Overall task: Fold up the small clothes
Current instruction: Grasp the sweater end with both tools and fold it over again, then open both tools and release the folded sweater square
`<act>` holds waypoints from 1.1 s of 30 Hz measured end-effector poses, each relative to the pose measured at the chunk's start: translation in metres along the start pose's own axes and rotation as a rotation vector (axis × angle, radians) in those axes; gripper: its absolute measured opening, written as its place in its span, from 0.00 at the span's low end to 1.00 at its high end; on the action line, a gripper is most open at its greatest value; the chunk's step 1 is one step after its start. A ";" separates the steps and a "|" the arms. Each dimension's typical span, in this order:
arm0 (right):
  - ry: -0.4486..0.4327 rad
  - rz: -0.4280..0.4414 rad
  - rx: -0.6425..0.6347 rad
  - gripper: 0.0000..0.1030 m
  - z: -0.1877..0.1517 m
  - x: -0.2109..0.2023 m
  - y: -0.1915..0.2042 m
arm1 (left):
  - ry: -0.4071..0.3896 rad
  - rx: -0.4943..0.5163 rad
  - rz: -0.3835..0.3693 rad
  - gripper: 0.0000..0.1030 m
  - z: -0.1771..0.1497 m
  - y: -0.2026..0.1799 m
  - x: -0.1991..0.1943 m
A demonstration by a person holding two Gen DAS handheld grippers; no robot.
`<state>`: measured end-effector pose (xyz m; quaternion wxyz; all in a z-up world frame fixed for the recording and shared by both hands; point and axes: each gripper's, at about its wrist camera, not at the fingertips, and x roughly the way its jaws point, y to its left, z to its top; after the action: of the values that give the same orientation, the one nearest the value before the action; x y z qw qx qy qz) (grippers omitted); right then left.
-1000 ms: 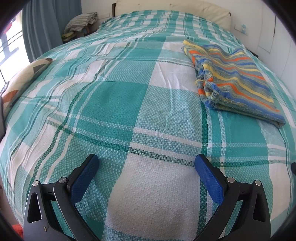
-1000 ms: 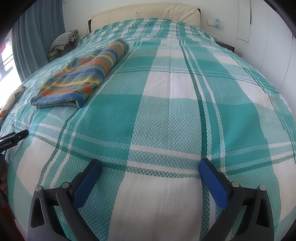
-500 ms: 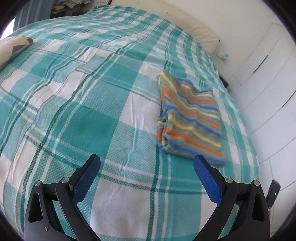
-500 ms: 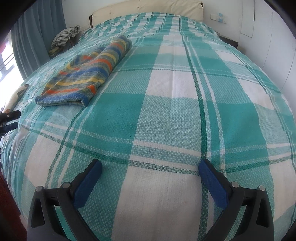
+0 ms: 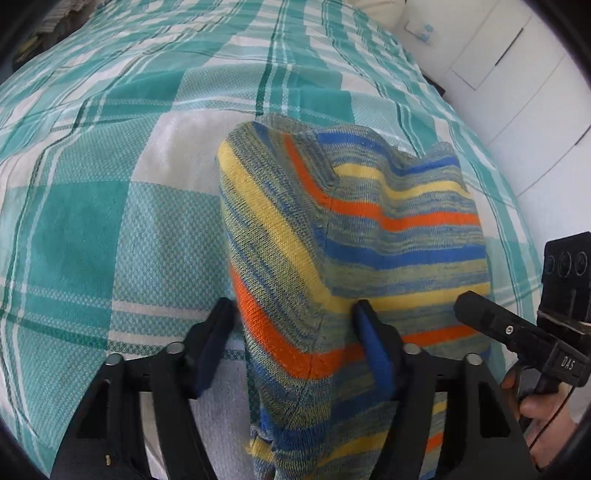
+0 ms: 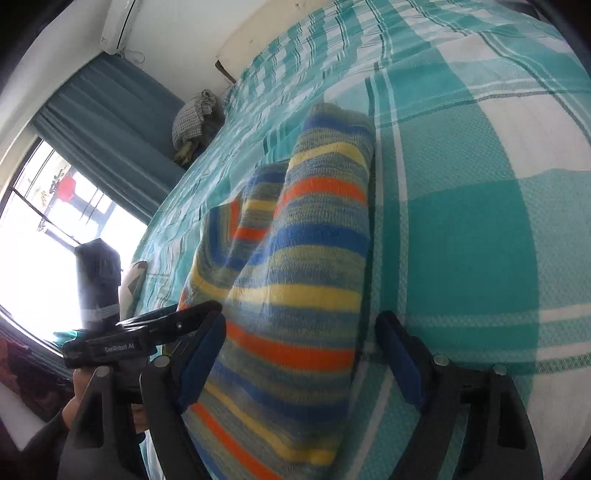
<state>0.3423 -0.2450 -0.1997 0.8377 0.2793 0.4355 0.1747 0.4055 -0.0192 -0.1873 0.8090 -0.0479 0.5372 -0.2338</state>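
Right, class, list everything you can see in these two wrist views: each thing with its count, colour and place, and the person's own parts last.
Knit: one, striped blue, yellow, orange and grey, lying bunched on the bedspread, near end between both tongs.
Bedspread: one, teal and white check, covering the bed.
Headboard: one, cream, far end of bed.
Curtain: one, teal, beside the window.
Window: one, bright, left of right wrist view.
Clothes pile: one, greyish, by the curtain.
Air conditioner: one, white, above the curtain.
Left tongs: black with blue pads, closing around the knit.
Right tongs: same, closing around the knit.
Hand: one, holding the right tongs.
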 end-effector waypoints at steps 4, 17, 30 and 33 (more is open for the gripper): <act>0.050 -0.129 -0.087 0.25 0.011 0.027 0.031 | -0.018 0.005 0.007 0.14 0.005 -0.010 -0.014; -0.119 -0.114 -0.205 0.31 0.050 -0.091 0.088 | -0.087 -0.042 -0.018 0.75 0.007 -0.055 -0.072; 0.004 -0.524 -0.218 0.91 -0.128 -0.199 0.031 | -0.276 0.148 0.456 0.99 -0.186 -0.104 -0.169; -0.038 -0.525 -0.255 0.96 -0.148 -0.223 0.062 | -0.277 0.145 0.526 0.99 -0.196 -0.124 -0.196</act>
<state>0.0918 -0.2690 -0.0894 0.8906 0.0526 0.4517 -0.0001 0.1294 -0.0106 -0.0629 0.9087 0.1192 0.3974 -0.0453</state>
